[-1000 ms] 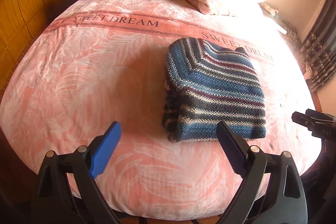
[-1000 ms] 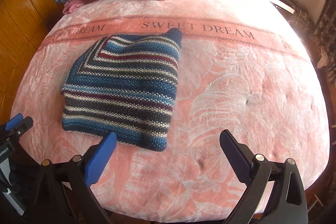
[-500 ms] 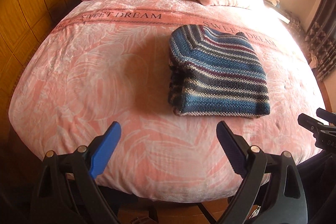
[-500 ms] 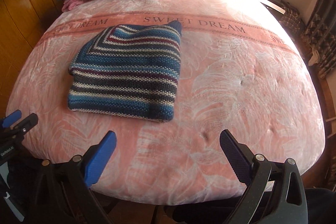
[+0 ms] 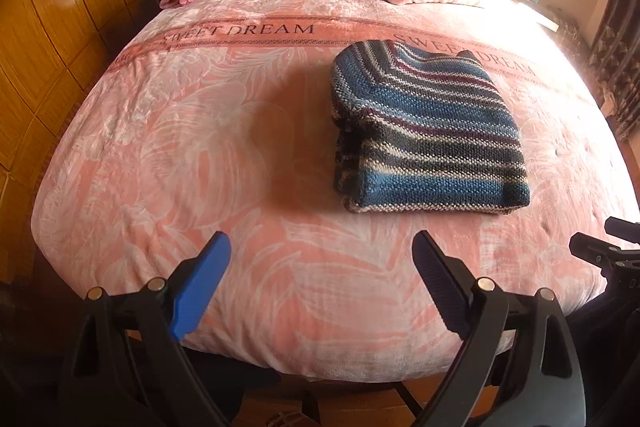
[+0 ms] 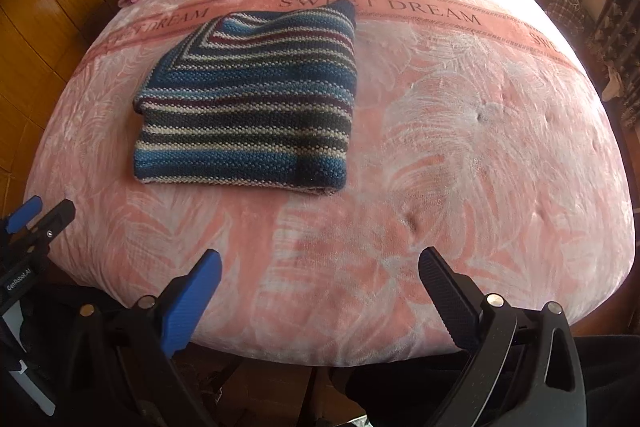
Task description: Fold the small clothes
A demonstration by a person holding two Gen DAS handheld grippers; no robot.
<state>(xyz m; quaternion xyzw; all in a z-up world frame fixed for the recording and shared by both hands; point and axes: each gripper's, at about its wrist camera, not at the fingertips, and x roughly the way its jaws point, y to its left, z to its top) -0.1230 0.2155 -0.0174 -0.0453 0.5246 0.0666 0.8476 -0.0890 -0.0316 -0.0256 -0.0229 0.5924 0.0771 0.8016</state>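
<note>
Both grippers have pulled back toward me. My left gripper (image 5: 320,259) and right gripper (image 6: 320,279) hang spread, empty. Folded sweater (image 6: 248,111) lies on the bed (image 6: 480,147).

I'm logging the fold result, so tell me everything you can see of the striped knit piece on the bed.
The striped knit garment looks like chunky wool in blue, cream, dark grey and maroon bands, some meeting diagonally at the far corner. It lies folded into a flat, roughly square bundle, layered edges showing at its left side, resting on the pink bedspread. Neither gripper touches it.

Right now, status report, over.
Both grippers, left and right, open, empty, off the bed. Sweater folded, lying flat. Nothing in the way.
</note>
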